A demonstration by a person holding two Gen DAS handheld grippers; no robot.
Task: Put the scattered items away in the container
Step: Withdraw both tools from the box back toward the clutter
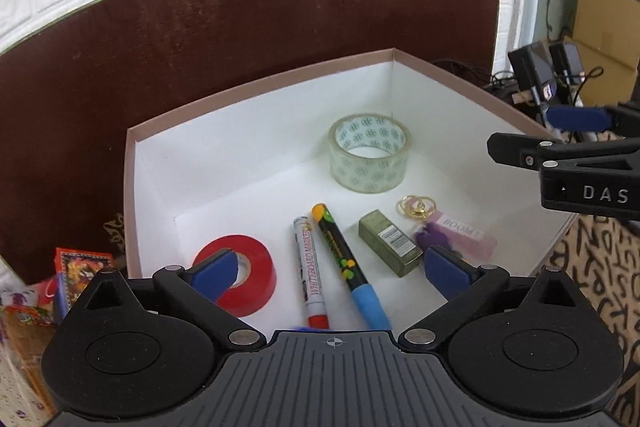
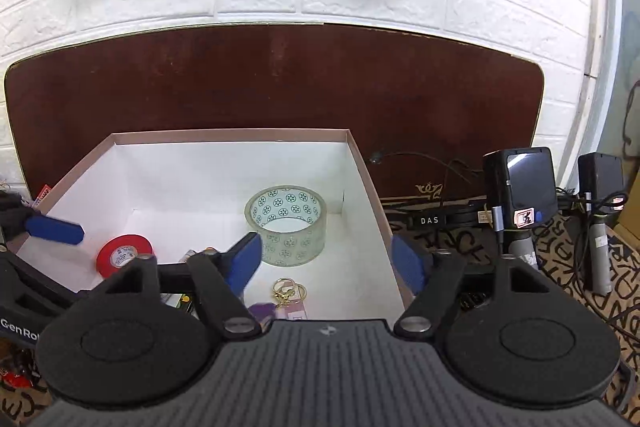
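An open white box [image 1: 256,89] with pinkish rim holds a clear patterned tape roll [image 1: 370,151] at its far corner, a flat red tape roll [image 1: 244,277], two markers [image 1: 311,273] side by side, a green block [image 1: 390,242] and a gold-ringed keychain [image 1: 444,225]

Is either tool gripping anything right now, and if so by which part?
Nothing is held. The left tool and the right tool are both open and empty above the pink-rimmed white cardboard box.

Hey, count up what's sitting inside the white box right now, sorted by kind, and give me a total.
Tape rolls: 2, clear patterned and red
Markers: 2, whiteboard marker and black-and-blue marker
Small green box: 1
Keychain: 1
Total: 6, all inside the white box
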